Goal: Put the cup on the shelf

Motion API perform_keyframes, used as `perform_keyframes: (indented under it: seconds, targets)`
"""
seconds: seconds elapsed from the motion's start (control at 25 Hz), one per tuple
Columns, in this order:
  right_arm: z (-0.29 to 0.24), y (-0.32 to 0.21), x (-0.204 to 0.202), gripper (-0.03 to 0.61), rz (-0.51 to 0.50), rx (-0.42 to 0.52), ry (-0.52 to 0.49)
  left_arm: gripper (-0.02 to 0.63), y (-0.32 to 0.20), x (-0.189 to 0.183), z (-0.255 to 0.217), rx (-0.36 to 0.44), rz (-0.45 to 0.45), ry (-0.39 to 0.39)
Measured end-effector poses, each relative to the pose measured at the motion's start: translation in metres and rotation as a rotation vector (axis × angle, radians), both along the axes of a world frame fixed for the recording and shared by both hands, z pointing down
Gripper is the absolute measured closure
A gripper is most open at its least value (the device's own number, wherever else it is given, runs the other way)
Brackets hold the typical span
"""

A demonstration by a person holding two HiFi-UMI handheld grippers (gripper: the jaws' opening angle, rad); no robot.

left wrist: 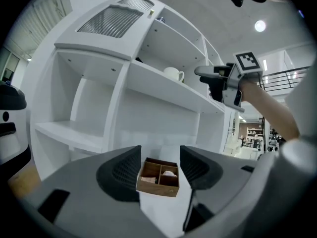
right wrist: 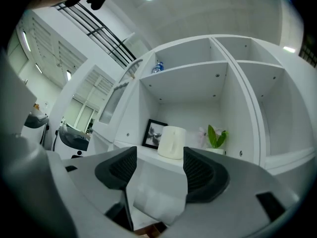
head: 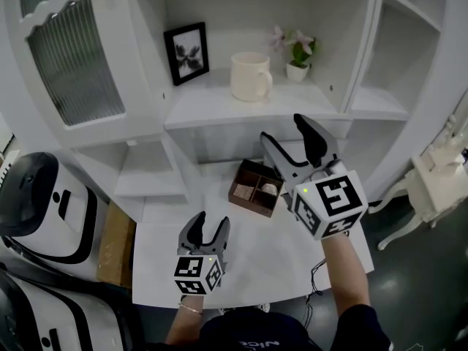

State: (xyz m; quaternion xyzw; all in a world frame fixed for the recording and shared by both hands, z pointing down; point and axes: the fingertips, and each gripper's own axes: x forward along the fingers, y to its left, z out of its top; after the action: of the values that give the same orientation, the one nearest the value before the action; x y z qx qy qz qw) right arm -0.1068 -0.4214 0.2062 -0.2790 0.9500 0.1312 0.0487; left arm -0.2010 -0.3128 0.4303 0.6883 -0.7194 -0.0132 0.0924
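A cream cup (head: 251, 77) stands upright on the middle shelf (head: 219, 108) of the white cabinet, between a framed picture and a small potted plant. My right gripper (head: 285, 129) hangs in front of and below that shelf, open, apart from the cup, with nothing between its jaws. In the right gripper view the cup (right wrist: 172, 142) shows beyond the open gripper (right wrist: 159, 155). My left gripper (head: 210, 221) hovers open and empty over the white table (head: 241, 262). The left gripper view shows the cup (left wrist: 173, 74) on the shelf and the right gripper (left wrist: 213, 78) near it.
A brown wooden divided box (head: 255, 188) lies on the table under the shelf. The framed picture (head: 186, 53) and the plant (head: 297, 53) flank the cup. A cardboard box (head: 115, 243) and white machines (head: 36, 203) stand at the left, white furniture (head: 435, 189) at the right.
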Motion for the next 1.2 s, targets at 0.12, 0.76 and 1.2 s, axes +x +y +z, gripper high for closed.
perform_keyframes:
  seconds: [0.12, 0.76, 1.2]
  targets:
    - [0.008, 0.013, 0.009, 0.282, -0.002, 0.040, -0.009, 0.367, 0.003, -0.001, -0.005, 0.037, -0.008, -0.003]
    - [0.128, 0.046, 0.048, 0.295, 0.093, 0.010, 0.028, 0.367, 0.022, 0.010, 0.005, 0.129, 0.030, -0.041]
    - [0.242, 0.066, 0.069, 0.308, 0.117, -0.204, 0.048, 0.367, 0.043, 0.027, 0.072, 0.041, 0.062, 0.015]
